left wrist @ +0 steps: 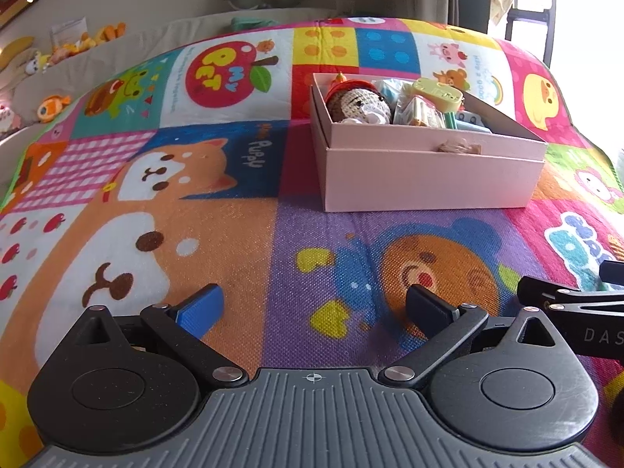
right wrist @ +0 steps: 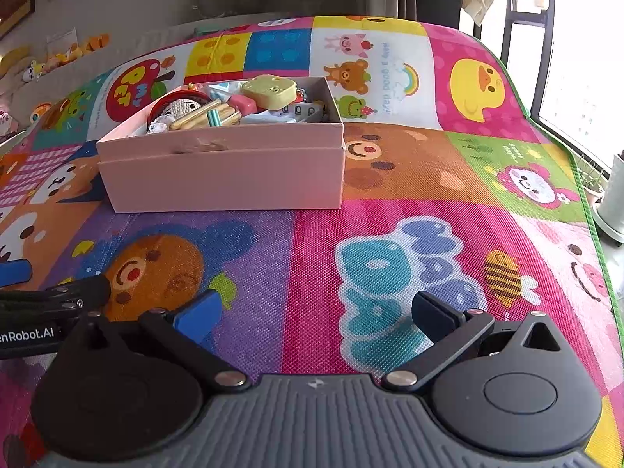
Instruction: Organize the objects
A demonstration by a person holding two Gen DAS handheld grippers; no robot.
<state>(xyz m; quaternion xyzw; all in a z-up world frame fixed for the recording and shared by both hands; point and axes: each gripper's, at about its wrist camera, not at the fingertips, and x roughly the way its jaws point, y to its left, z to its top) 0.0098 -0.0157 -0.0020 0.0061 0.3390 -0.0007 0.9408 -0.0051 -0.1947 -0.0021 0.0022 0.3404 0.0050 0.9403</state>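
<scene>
Grippers sit low over the play mat [left wrist: 273, 234], both short of the pink box [left wrist: 429, 179], which serves as the landmark for everything else. The left gripper [left wrist: 314, 306] has its jaws spread wide, the blue pad [left wrist: 201, 310] and the black pad [left wrist: 427, 310] well apart, with nothing between them but the mat's purple and orange print. The right gripper [right wrist: 318, 312] is spread just as wide and is likewise empty, hovering over the pink and purple panels on the near side of the box. Each gripper shows at the edge of the other's view: part of the right one at the right edge of the left wrist view, part of the left one at the left edge of the right wrist view, so the two are side by side and near each other.

The pink box stands on the mat ahead of both grippers, open at the top and seated in a slightly larger pink tray or lid. Inside it lie a crocheted doll [left wrist: 358, 105] with a red hat at the left end, a pale yellow-green toy [right wrist: 269, 91] near the back, a bundle of wooden sticks [right wrist: 206, 117] towards the middle, and a few small pale blue and white items that are too jumbled to name. Nothing lies on the mat between the grippers and the box.

Beyond the box, past the mat's far edge, a row of plush toys [left wrist: 58, 48] sits on a ledge to the left, and a window [right wrist: 577, 58] is to the right.
</scene>
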